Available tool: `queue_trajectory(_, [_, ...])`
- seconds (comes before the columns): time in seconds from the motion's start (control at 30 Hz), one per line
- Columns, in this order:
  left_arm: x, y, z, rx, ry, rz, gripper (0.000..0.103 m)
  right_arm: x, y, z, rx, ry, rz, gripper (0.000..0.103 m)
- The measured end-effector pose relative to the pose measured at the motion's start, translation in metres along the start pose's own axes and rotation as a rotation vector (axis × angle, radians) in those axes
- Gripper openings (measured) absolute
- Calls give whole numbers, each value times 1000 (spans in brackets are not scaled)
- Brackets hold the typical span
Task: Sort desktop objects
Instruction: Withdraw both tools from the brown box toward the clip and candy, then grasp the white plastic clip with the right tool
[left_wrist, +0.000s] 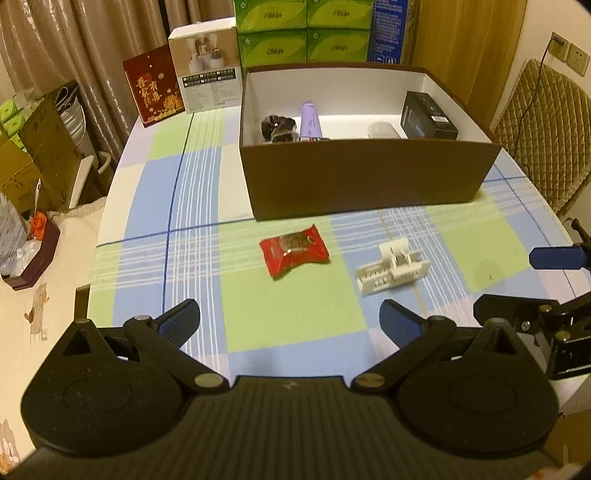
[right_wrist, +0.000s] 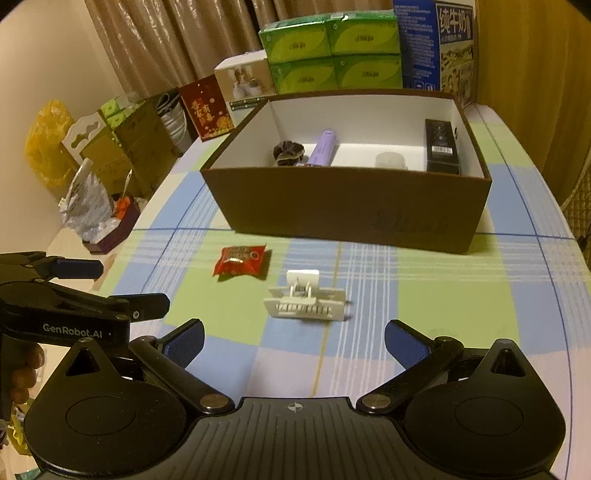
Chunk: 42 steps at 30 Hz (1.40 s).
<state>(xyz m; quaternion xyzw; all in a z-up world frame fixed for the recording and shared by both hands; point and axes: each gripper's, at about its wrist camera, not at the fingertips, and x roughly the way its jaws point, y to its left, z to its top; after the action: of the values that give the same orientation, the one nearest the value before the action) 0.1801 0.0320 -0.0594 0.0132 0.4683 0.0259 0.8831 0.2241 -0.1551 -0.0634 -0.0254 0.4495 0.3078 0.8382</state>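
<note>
Lying flat on the checked tabletop (left_wrist: 207, 184), just in front of the brown box (left_wrist: 365, 181): a red snack packet (left_wrist: 294, 251), crinkled, sealed, turned at a slight angle. Sitting just beside it, to the right and a little nearer the cameras: a white plastic clip-like piece (left_wrist: 392, 266), ribbed along one edge, resting on its side. Resting inside the open, white-lined box: a dark scrunchie (right_wrist: 288, 153), a purple tube (right_wrist: 323, 149) lying lengthwise, a pale rounded item (right_wrist: 389, 160) and a black carton (right_wrist: 441, 146) against the right wall.
</note>
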Motion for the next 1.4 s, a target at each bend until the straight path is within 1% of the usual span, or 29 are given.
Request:
queue_trajectory(0.4, [9, 3, -16, -18, 59, 0, 102, 14, 2, -13, 12, 47, 6, 101])
queue_trajectory(0.7, [20, 7, -21, -24, 87, 10, 102, 28, -3, -16, 37, 66, 6, 101])
queue_trajectory(0.87, [27, 10, -22, -25, 89, 4, 102, 37, -5, -16, 40, 53, 10, 101])
queue_trajectory(1.0, [36, 13, -21, -7, 81, 13, 102, 49, -6, -16, 41, 45, -4, 101])
queue_trajectory(1.17, [51, 20, -18, -12, 80, 4, 102, 65, -9, -16, 39, 52, -13, 101])
queue_trajectory(1.4, [75, 28, -12, 10, 84, 12, 101, 88, -9, -13, 18, 62, -38, 101])
